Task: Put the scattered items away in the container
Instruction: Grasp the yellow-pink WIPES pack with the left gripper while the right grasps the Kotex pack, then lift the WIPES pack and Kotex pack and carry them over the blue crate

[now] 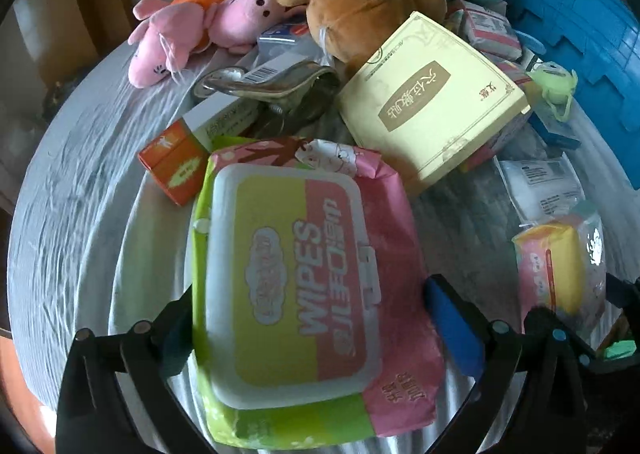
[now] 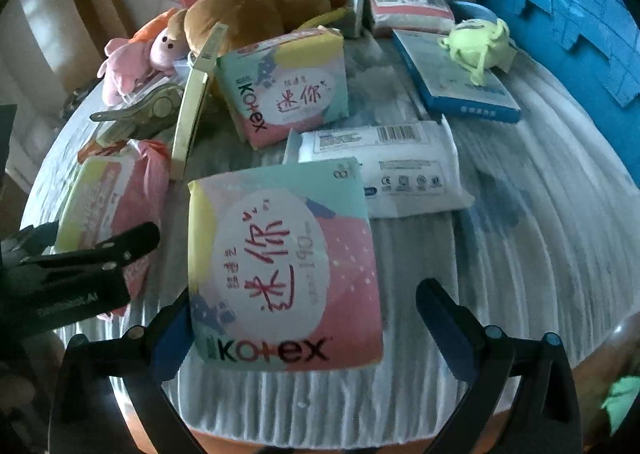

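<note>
Grey-clothed table (image 2: 520, 254) under wipes pack (image 1: 304, 286), Kotex pack (image 2: 284, 270), plush toys (image 1: 360, 10).

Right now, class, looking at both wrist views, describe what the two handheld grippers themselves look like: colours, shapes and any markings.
The left gripper and the right gripper look alike: two black angular fingers, each lined with a blue pad on its inner face and joined by linkage bars with round, pale blue-capped pivot pins. Seen side-on from the right wrist view, the left gripper's black body carries small white lettering, too blurred to read. No cables, sleeves or hands show.
</note>
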{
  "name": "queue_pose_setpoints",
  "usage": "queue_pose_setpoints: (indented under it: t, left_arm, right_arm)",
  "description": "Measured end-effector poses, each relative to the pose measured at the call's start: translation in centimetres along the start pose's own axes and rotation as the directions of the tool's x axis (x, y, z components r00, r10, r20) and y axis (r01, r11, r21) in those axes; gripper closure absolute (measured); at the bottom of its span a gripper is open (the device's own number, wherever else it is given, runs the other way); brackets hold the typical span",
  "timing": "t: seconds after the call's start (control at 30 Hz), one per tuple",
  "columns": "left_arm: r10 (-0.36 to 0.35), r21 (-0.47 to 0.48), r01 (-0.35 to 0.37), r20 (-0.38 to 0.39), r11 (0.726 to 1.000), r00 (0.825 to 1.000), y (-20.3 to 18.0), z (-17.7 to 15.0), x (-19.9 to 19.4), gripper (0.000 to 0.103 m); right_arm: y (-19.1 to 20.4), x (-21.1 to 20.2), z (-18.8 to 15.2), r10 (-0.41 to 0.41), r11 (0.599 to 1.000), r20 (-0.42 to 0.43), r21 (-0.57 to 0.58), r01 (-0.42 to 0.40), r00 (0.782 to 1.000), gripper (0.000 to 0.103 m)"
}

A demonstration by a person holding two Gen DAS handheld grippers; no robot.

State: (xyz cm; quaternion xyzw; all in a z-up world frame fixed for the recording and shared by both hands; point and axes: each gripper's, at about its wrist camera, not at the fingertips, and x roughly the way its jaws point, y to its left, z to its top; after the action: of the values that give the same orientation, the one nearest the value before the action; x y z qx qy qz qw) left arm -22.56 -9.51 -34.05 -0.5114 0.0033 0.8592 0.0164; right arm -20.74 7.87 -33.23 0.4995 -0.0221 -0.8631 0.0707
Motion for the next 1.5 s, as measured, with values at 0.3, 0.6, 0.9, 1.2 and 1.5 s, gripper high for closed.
queue_pose_setpoints:
  t: [0.3, 0.6, 0.9, 1.2, 1.5]
  left_arm:
    - [-0.003, -0.012, 0.003, 0.0, 1.0, 1.0, 0.1, -0.3, 0.8, 0.0]
    - [-0.057, -0.017, 0.057, -0.013, 0.998, 0.998, 0.9, -1.7, -2.0, 0.028]
    - [-0.08, 0.013, 0.079, 0.103, 0.997, 0.991, 0.0, 0.7, -8.2, 0.028]
    - [-0.111, 0.044, 0.104, 0.222, 0.994, 0.969, -4.3, 4.7, -13.9, 0.028]
    - [-0.103, 0.015, 0.104, 0.312, 0.994, 0.944, -11.5, 8.5, -17.0, 0.028]
  right_arm:
    - [0.5, 0.9, -0.6, -0.012, 0.999, 0.002, -0.053, 0.012, 1.0, 0.0]
    - [0.1, -0.9, 0.0, 0.01, 0.999, 0.017, -0.044, -0.01, 1.0, 0.033]
    - [-0.1, -6.1, 2.5, 0.031, 0.999, 0.122, -0.044, -0.026, 0.992, 0.033]
    - [-3.3, -12.9, 6.7, 0.021, 0.998, 0.245, -0.068, -0.004, 0.969, 0.033]
    - [-9.5, -17.1, 11.4, 0.049, 0.991, 0.317, -0.136, -0.005, 0.947, 0.033]
